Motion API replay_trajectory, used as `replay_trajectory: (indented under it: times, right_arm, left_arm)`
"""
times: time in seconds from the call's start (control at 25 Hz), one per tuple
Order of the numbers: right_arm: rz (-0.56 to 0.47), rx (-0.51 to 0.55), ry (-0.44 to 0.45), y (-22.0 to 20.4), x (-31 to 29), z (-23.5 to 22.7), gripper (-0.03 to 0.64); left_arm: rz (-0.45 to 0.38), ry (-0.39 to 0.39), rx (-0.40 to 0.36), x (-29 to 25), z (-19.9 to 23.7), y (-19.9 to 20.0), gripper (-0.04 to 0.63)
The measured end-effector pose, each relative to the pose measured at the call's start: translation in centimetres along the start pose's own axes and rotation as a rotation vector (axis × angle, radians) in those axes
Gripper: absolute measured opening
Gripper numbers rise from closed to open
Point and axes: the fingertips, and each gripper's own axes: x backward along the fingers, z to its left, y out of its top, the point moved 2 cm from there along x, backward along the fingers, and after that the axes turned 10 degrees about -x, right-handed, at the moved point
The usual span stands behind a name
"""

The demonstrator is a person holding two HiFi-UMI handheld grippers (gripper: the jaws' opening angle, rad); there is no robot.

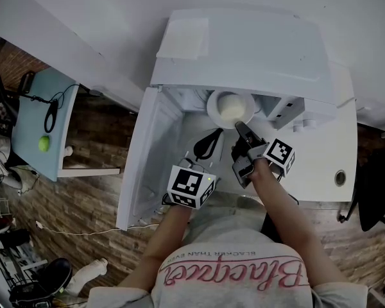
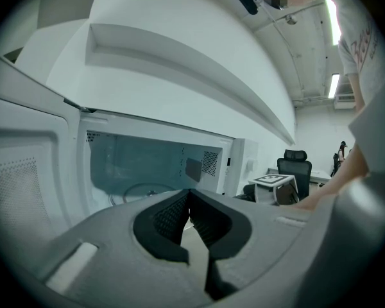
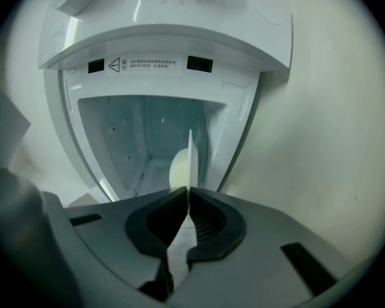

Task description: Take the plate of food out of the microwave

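The white microwave [image 1: 244, 50] stands with its door [image 1: 151, 153] swung open to the left. A white plate [image 1: 213, 105] carrying a pale mound of food [image 1: 230, 108] sits at the cavity's mouth. My right gripper [image 1: 241, 128] is shut on the plate's near rim. In the right gripper view the plate [image 3: 190, 156] shows edge-on between the pads, with the food [image 3: 178, 170] on its left. My left gripper [image 1: 207, 145] hovers just left of it, in front of the opening, shut and holding nothing. In the left gripper view its jaws [image 2: 189, 192] face the glass turntable [image 2: 141, 190] in the bare cavity.
The microwave's control panel [image 1: 287, 111] lies right of the plate. A white counter [image 1: 324, 162] carries the microwave. Far left stands a light blue table [image 1: 32, 127] with a green ball [image 1: 44, 144] and a cable. An office chair [image 2: 294, 163] shows in the left gripper view.
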Motion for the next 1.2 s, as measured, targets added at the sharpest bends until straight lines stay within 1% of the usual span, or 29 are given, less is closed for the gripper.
replay_trajectory:
  times: [0.28, 0.6, 0.72, 0.88, 1.08, 1.2]
  right_arm:
    - [0.007, -0.002, 0.034, -0.4, 1.3, 0.3, 0.02]
    - [0.028, 0.007, 0.046, -1.3, 2.9, 0.6, 0.02]
    - [0.032, 0.029, 0.055, -1.6, 3.3, 0.6, 0.02]
    - [0.035, 0.03, 0.077, -2.3, 3.7, 1.2, 0.02]
    - [0.02, 0.048, 0.09, -2.7, 4.1, 1.8, 0.021]
    - [0.004, 0.036, 0.108, -3.0, 4.2, 2.1, 0.021]
  left_arm:
    - [-0.003, 0.012, -0.008, 0.9, -1.1, -0.1, 0.006]
    - [-0.019, 0.039, -0.006, 2.3, -2.4, -0.1, 0.006]
    - [-0.027, 0.049, -0.002, 2.9, -2.6, -0.1, 0.006]
    - [-0.041, 0.06, 0.008, 3.6, -2.5, 0.0, 0.006]
    - [-0.049, 0.052, 0.015, 4.5, -2.3, 0.0, 0.006]
    - [-0.055, 0.036, 0.014, 4.9, -2.2, 0.1, 0.006]
